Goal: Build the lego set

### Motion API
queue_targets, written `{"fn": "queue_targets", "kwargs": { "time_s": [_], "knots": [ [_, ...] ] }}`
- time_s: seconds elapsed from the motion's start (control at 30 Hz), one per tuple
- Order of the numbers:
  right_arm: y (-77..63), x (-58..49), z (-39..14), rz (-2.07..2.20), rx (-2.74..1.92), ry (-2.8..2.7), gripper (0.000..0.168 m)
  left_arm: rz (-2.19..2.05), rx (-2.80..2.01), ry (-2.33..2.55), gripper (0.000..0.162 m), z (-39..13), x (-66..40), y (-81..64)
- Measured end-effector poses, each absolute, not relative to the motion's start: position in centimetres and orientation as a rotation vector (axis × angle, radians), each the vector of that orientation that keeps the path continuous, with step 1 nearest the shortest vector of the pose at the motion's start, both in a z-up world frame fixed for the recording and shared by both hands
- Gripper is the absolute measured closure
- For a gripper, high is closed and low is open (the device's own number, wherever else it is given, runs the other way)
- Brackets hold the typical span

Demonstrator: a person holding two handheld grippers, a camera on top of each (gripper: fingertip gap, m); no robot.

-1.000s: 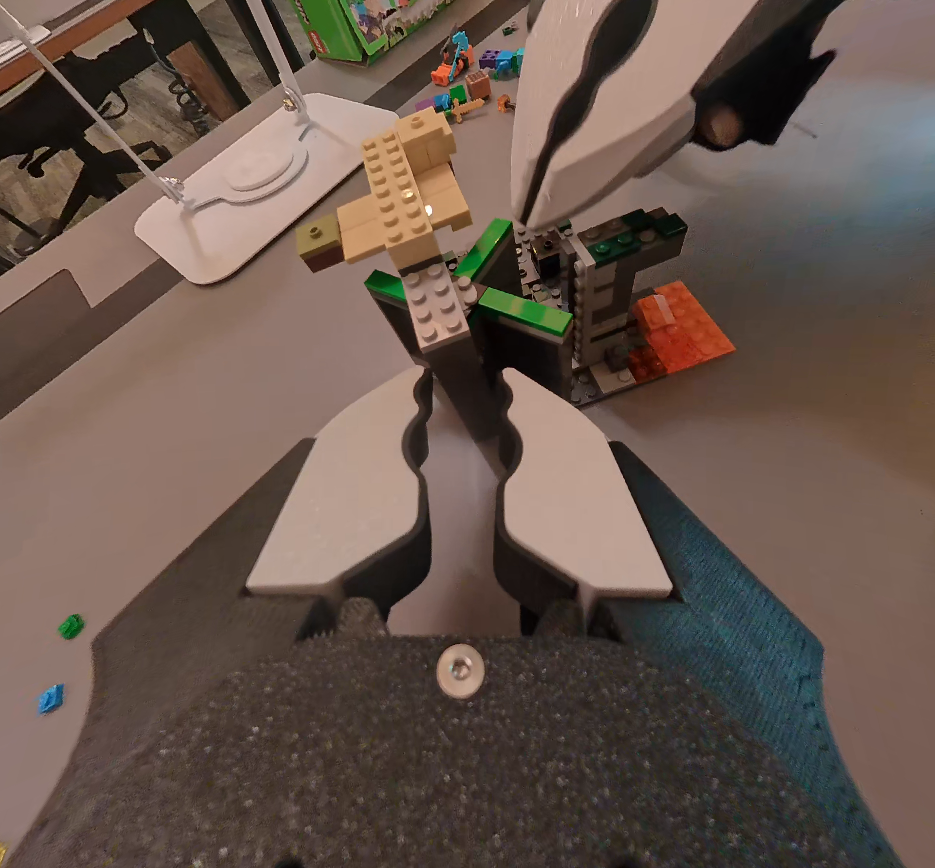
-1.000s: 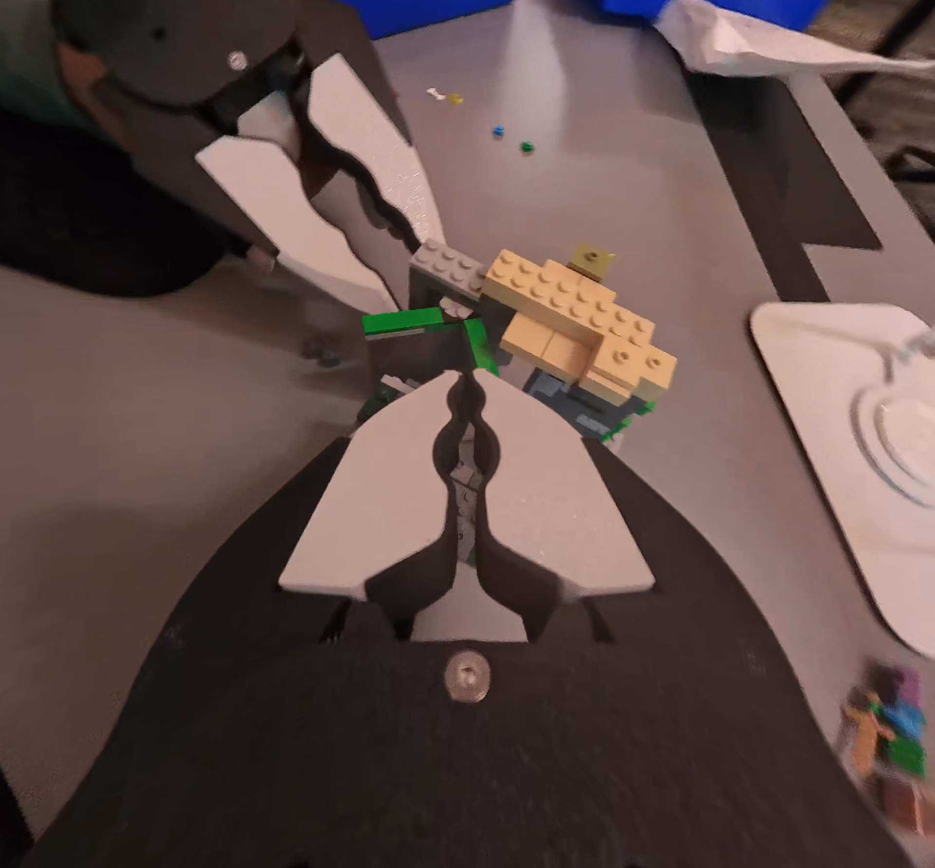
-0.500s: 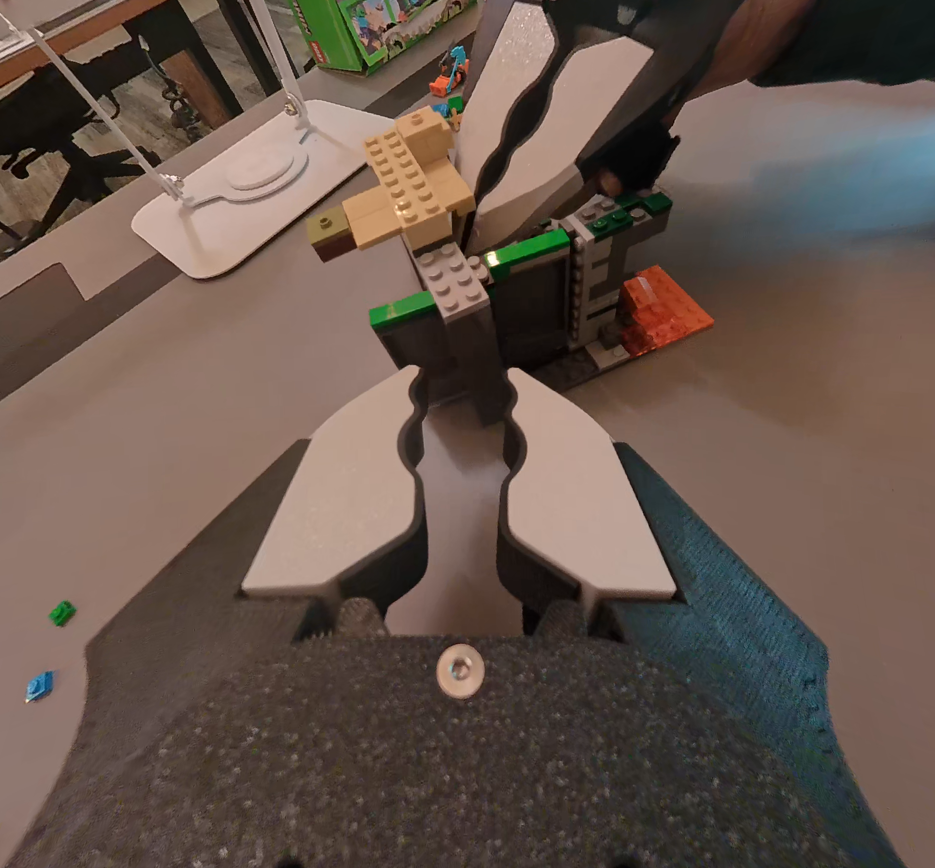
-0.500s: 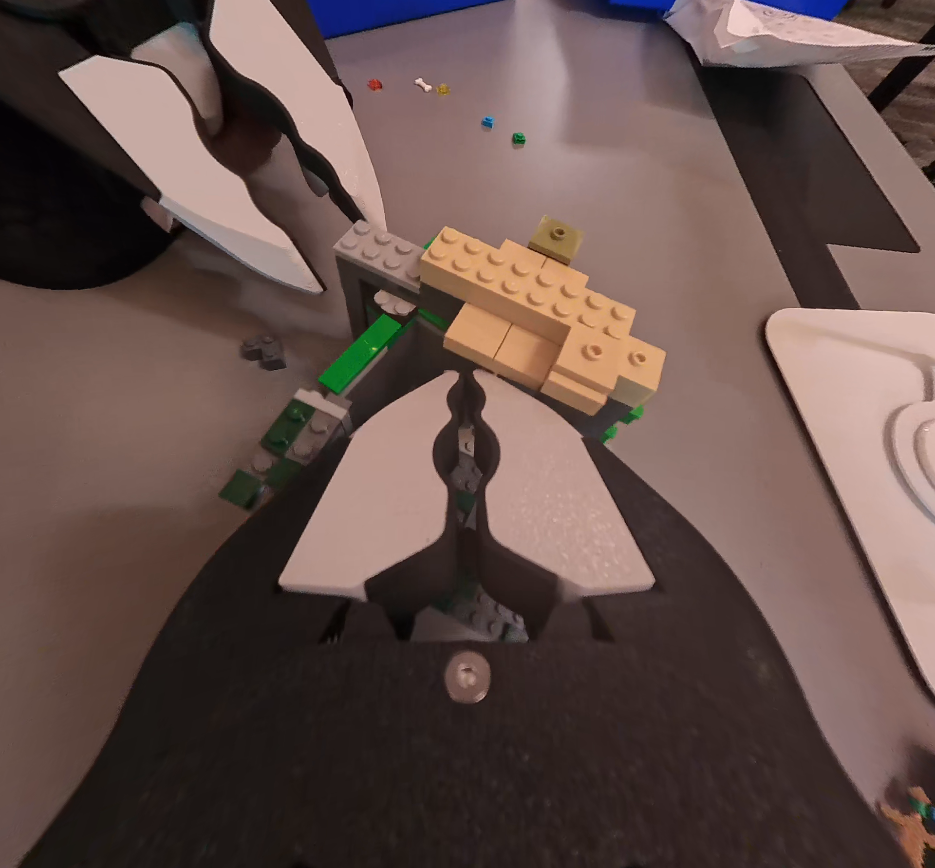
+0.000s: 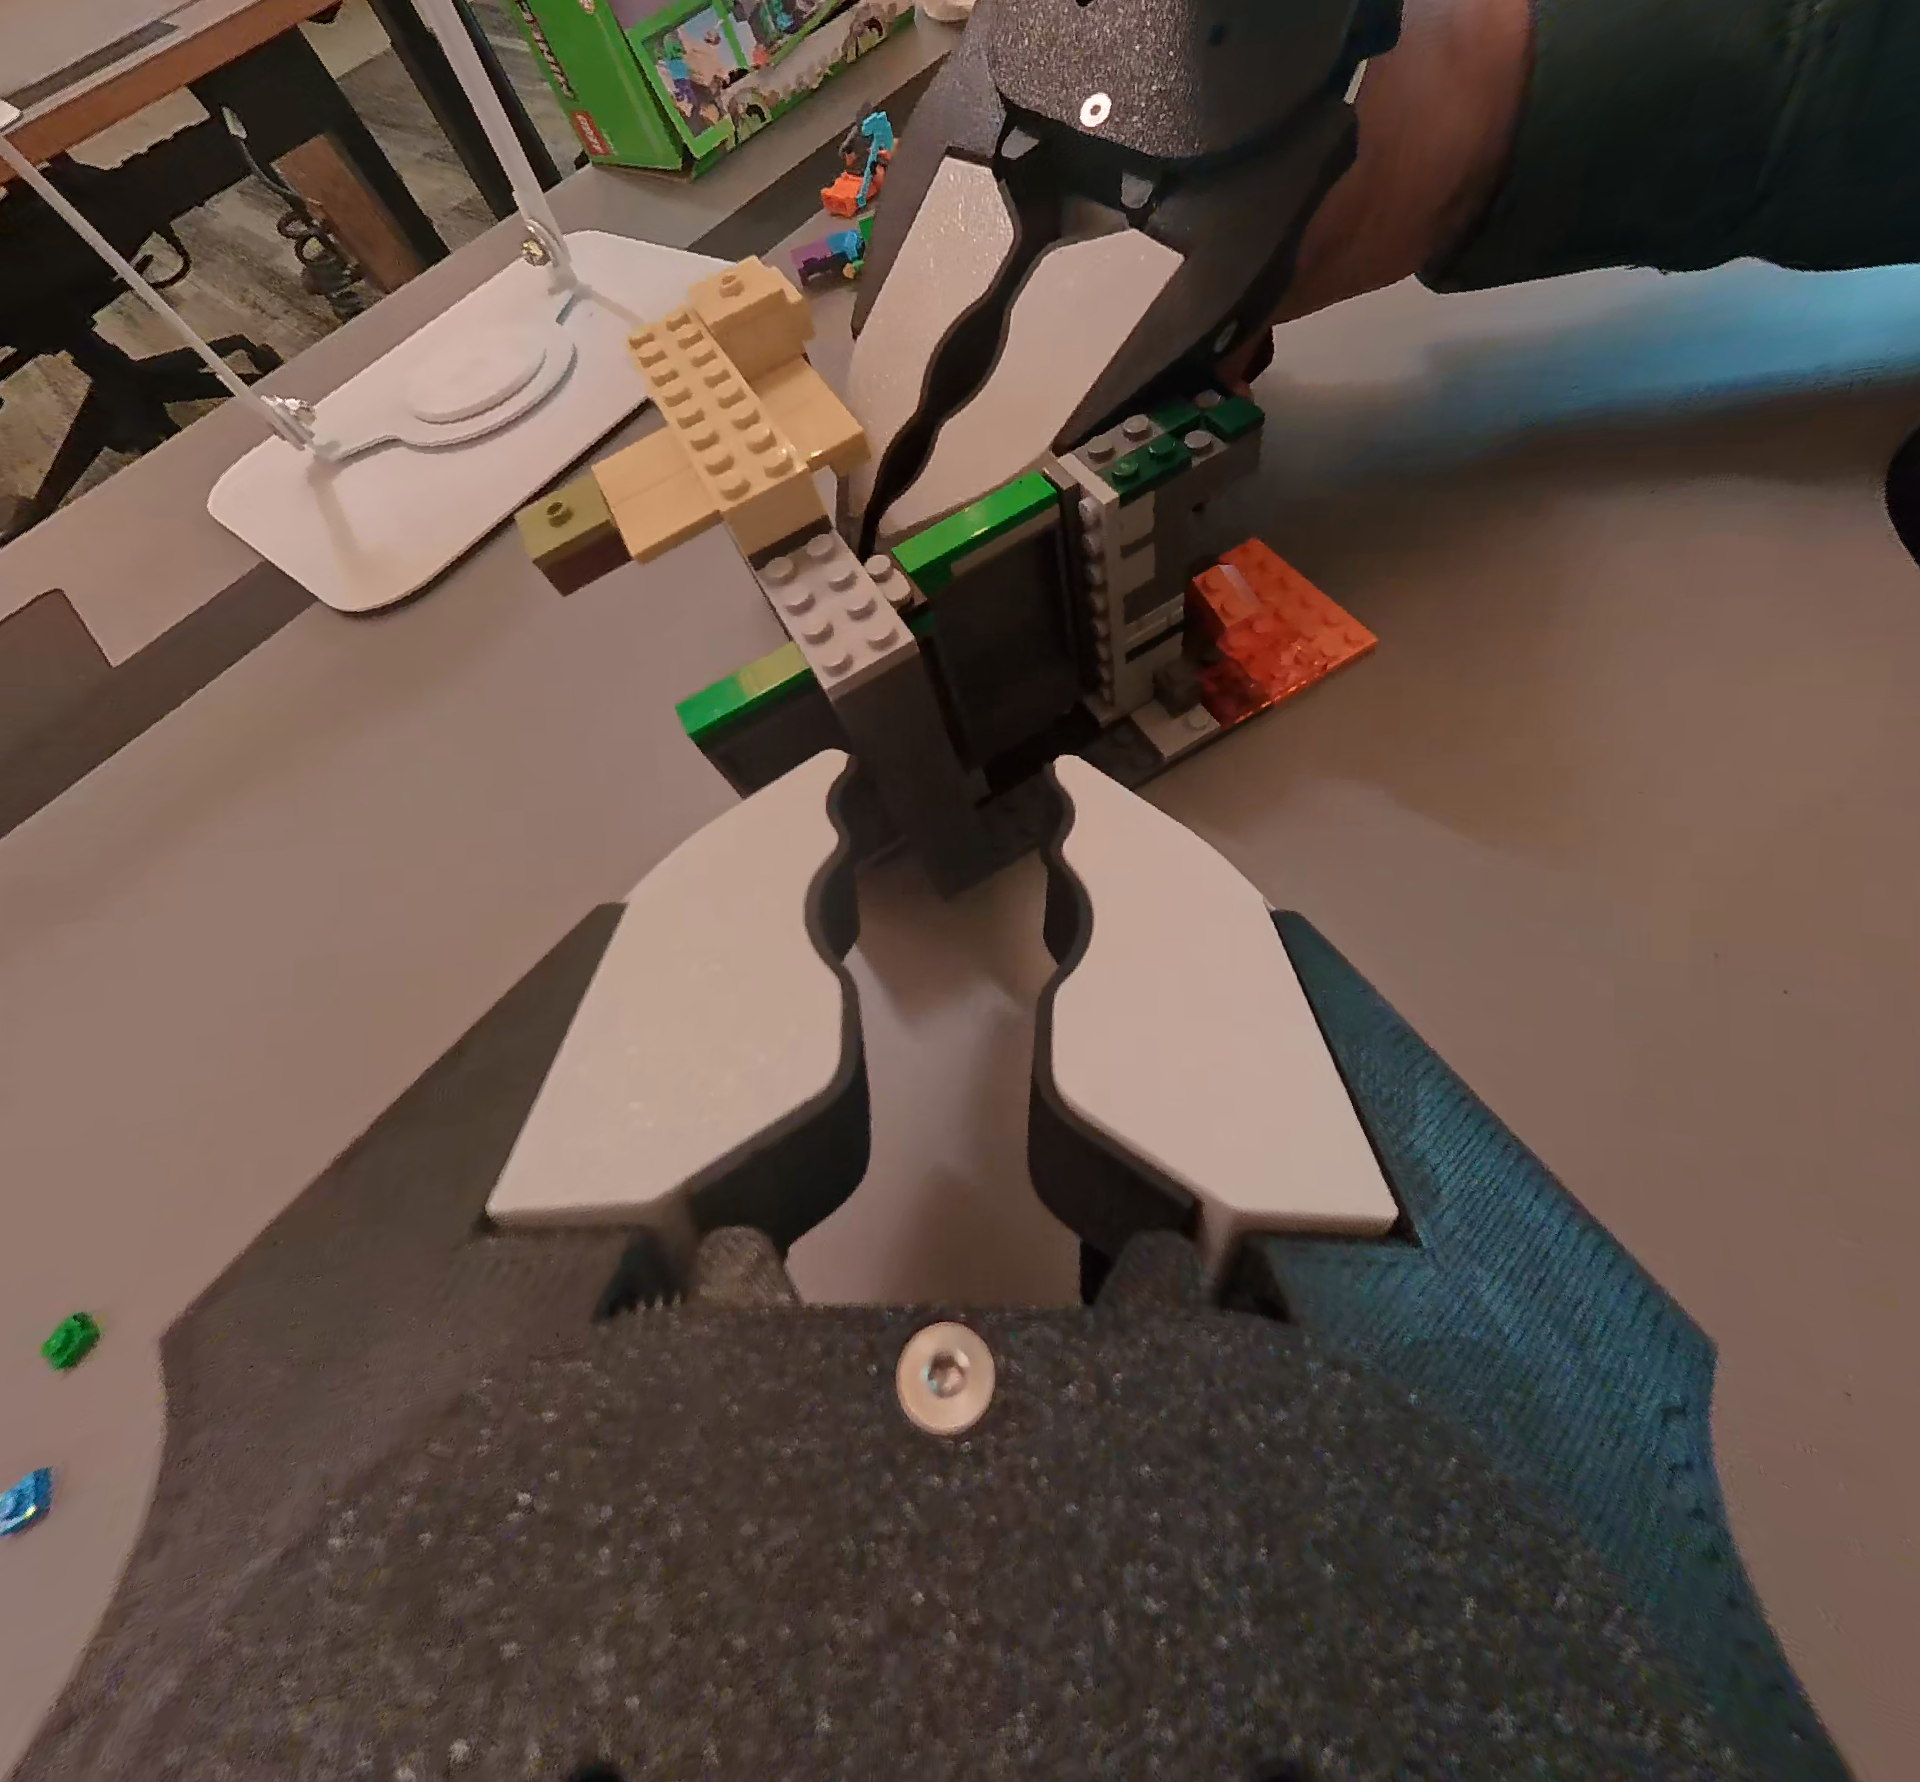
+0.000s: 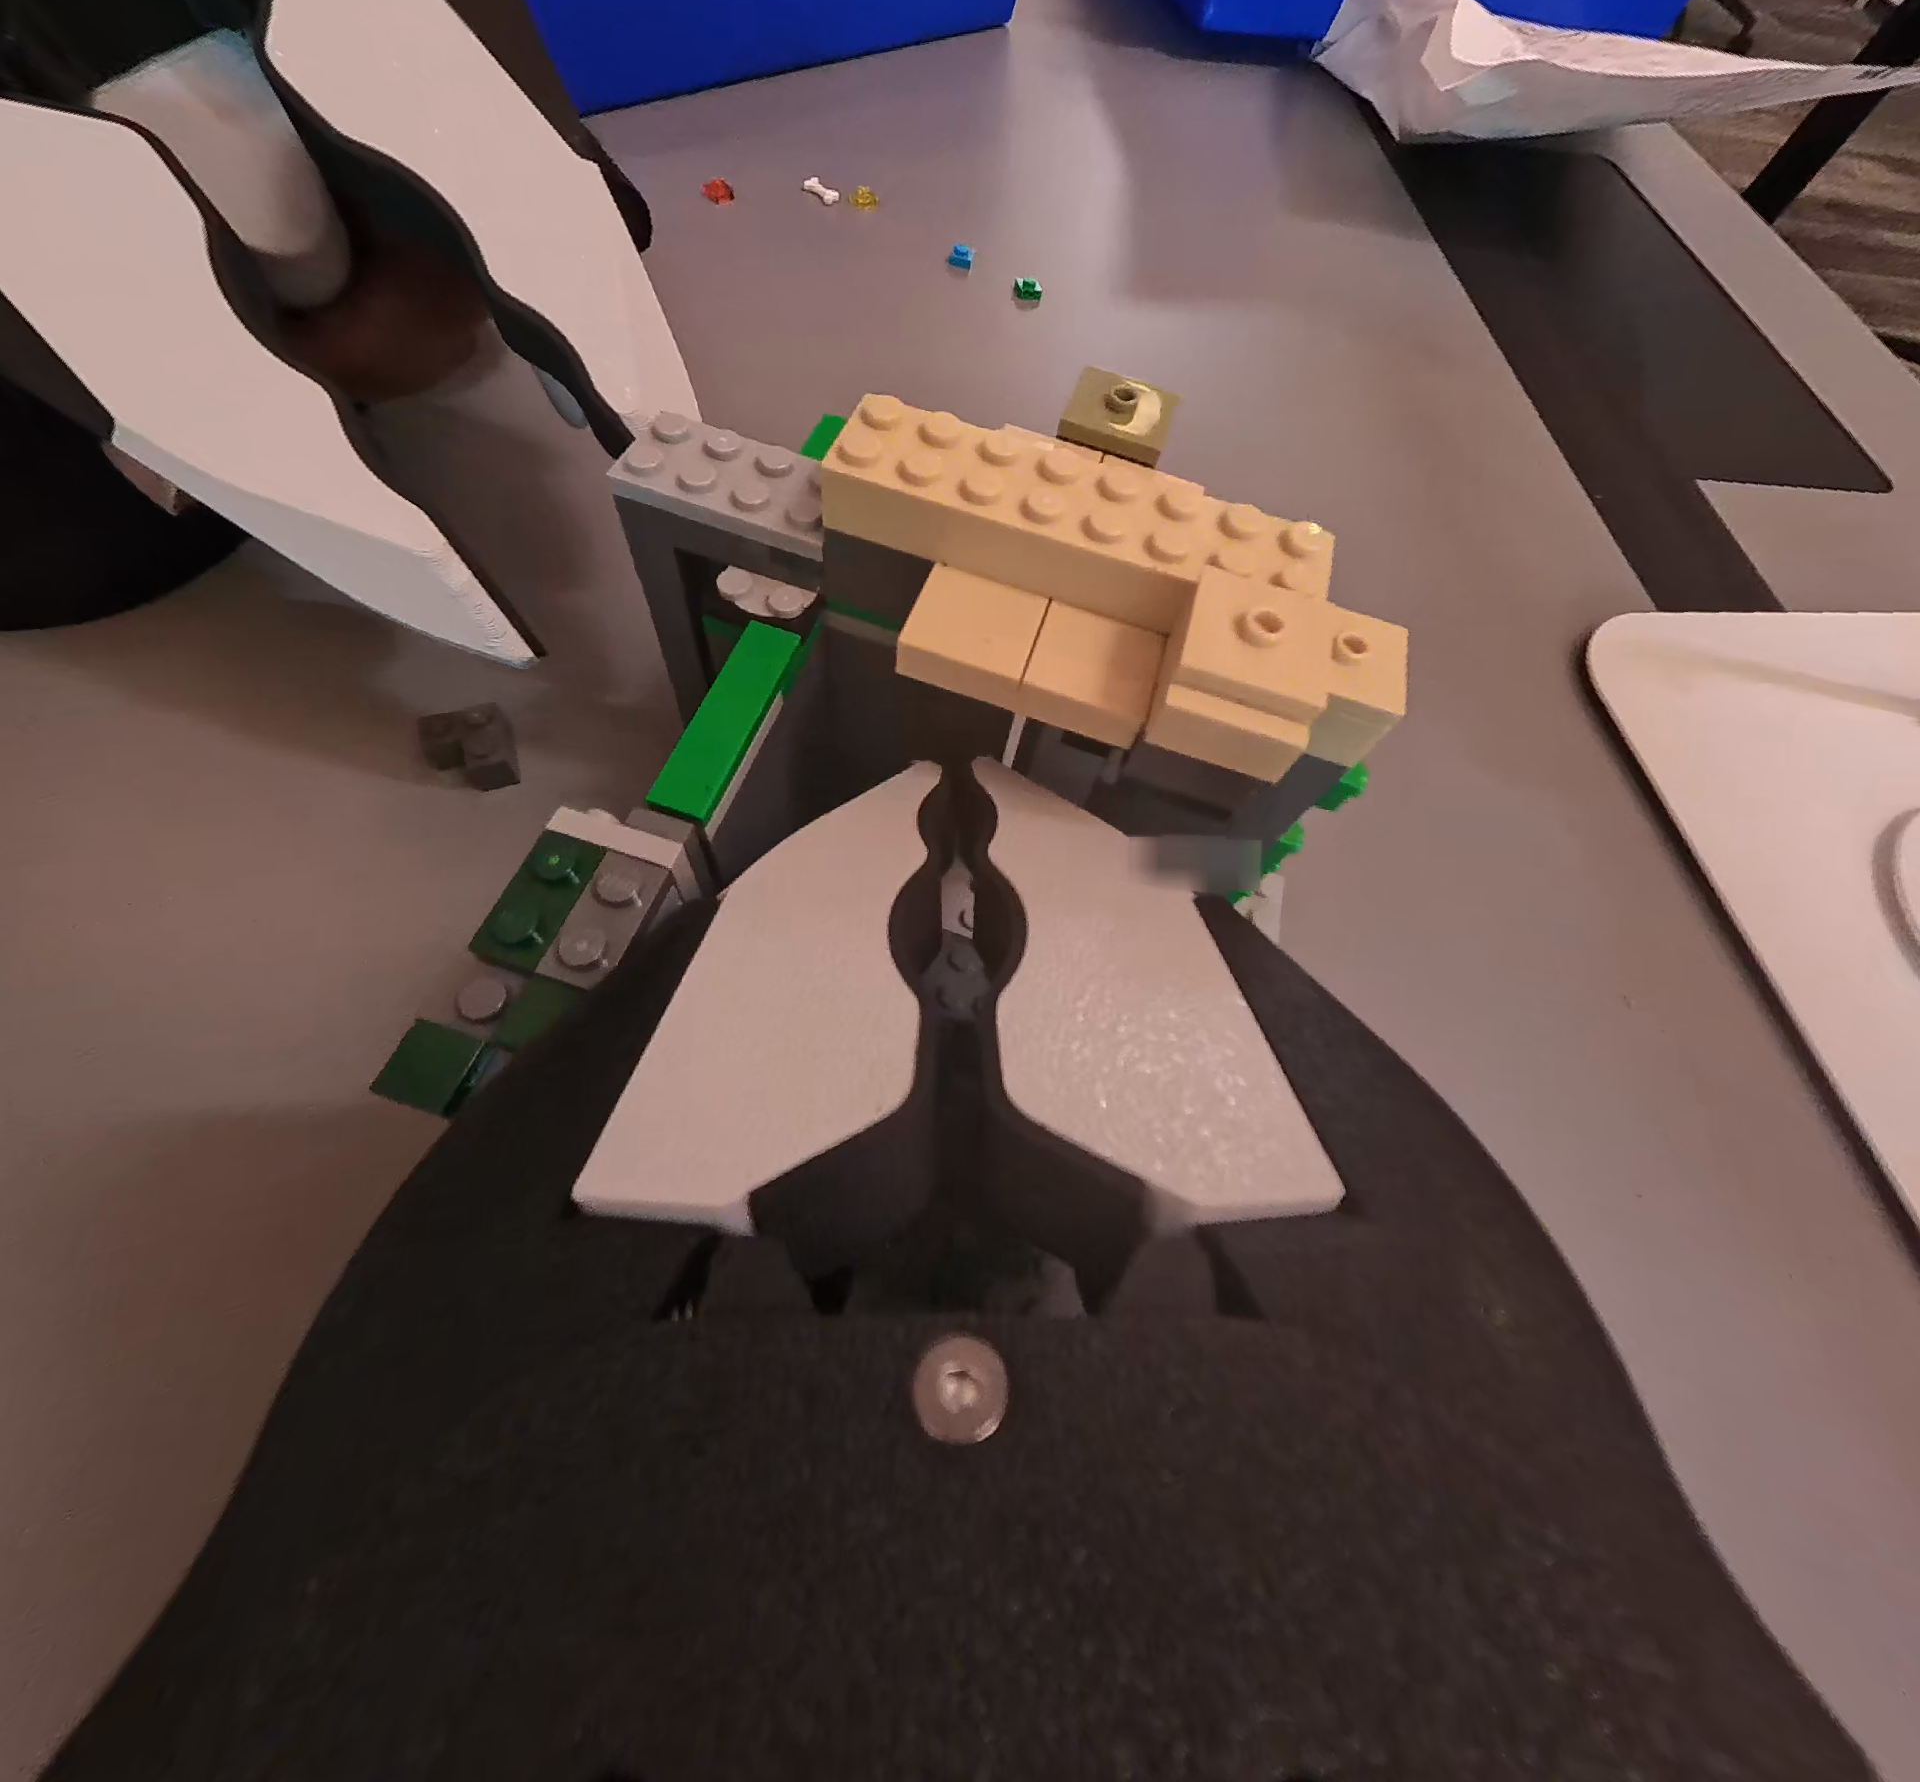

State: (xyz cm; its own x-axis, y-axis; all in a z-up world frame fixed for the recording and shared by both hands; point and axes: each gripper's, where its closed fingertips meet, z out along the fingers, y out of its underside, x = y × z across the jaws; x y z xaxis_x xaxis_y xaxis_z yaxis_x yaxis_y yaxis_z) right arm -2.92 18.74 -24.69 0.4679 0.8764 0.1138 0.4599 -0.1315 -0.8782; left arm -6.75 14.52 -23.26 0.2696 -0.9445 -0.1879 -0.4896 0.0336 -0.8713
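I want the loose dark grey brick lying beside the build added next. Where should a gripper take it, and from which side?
Judging by its pose, grip the dark grey brick across its smooth side walls, coming straight down from above. It lies studs-up and apart from the lego build, with bare table around it, so the fingers could likely drop either side.

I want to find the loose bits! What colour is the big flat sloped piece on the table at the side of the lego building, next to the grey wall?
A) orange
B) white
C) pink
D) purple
A: the orange sloped piece lies low beside the grey wall of the lego building.
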Motion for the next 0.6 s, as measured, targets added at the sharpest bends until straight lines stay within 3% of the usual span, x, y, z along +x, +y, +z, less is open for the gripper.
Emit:
{"fn": "queue_targets", "kwargs": {
  "time_s": [0.23, 0.43, 0.6],
  "knots": [
    [18.2, 0.1, -22.6, 0.522, -1.792, -1.059, 0.167, -0.612, -1.595, 1.357, 0.131, -23.3, -6.7, 14.6],
    [14.3, 2.3, -20.4, 0.597, -1.808, -0.900, 0.140, -0.615, -1.592, 1.357, 0.131, -23.3, -6.7, 14.5],
    [10.7, 1.5, -22.2, 0.548, -1.886, -0.864, 0.133, -0.612, -1.588, 1.358, 0.131, -23.3, -6.7, 14.6]
  ]
}}
